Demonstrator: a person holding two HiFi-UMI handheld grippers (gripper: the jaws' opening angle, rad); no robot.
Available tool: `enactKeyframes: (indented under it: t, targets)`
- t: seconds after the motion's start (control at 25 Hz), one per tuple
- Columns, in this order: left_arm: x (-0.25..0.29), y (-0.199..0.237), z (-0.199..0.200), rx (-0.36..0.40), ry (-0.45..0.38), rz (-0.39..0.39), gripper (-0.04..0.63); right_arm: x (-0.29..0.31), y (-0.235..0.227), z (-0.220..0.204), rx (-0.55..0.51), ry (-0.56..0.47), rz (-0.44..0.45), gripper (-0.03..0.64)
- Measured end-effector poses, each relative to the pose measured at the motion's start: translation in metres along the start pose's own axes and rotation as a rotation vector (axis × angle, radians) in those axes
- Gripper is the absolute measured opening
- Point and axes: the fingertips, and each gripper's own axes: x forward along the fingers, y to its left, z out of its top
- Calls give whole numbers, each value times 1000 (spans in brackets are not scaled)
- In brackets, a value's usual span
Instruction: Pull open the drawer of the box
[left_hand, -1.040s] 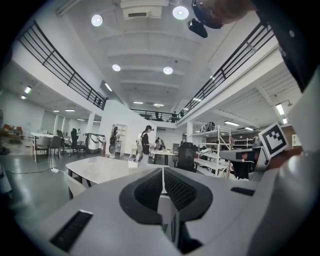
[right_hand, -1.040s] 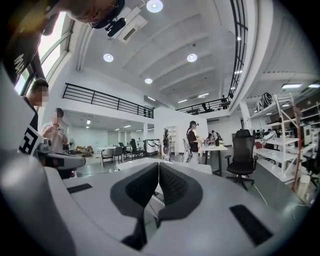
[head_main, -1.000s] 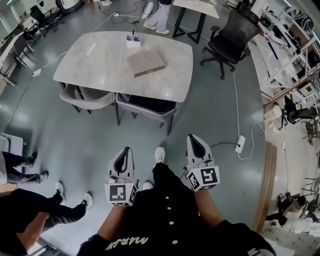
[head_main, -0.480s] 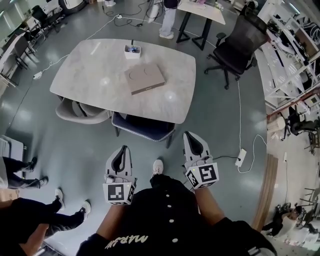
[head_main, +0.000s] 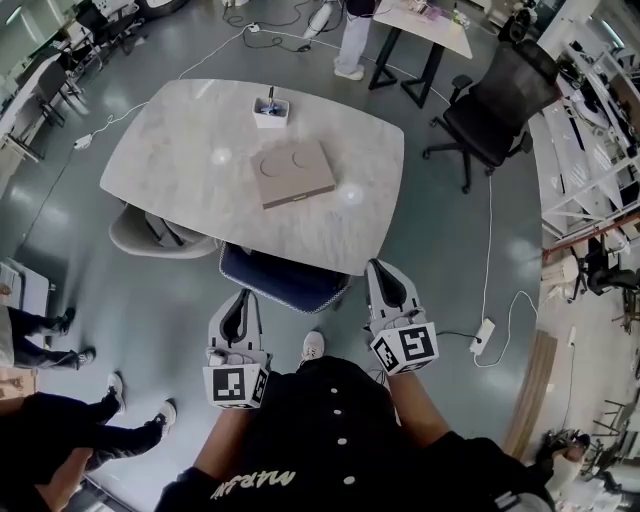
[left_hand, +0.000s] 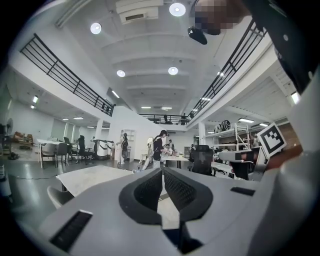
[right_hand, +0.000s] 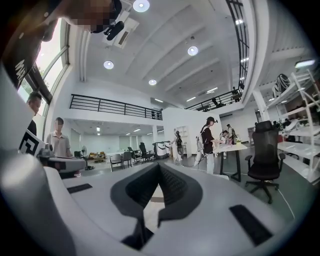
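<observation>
From the head view, the tan box (head_main: 293, 172) is seen lying flat near the middle of the counter (head_main: 180, 170), with a small white pen holder (head_main: 270, 110) just beyond it towards the far edge; whether its drawer is out cannot be told from above. The left hand-held gripper (head_main: 243, 300) and right hand-held gripper (head_main: 385, 272) are held over the floor, short of the counter's near edge, where a blue chair (head_main: 285, 280) is tucked in. Only the gripper views show the jaws: both pairs are pressed together with nothing between them. The box is not made out there; a black office chair (right_hand: 264, 150) is.
</observation>
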Motion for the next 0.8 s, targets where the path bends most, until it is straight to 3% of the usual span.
enactKeyframes:
  t: [0.4,0.8]
  targets:
    - [24,18,-2,4,17,65,21,51,-6,-14,13,51,62,-3]
    - [79,58,2,8,18,47,21,118,-17,-37,113,124,43,-3]
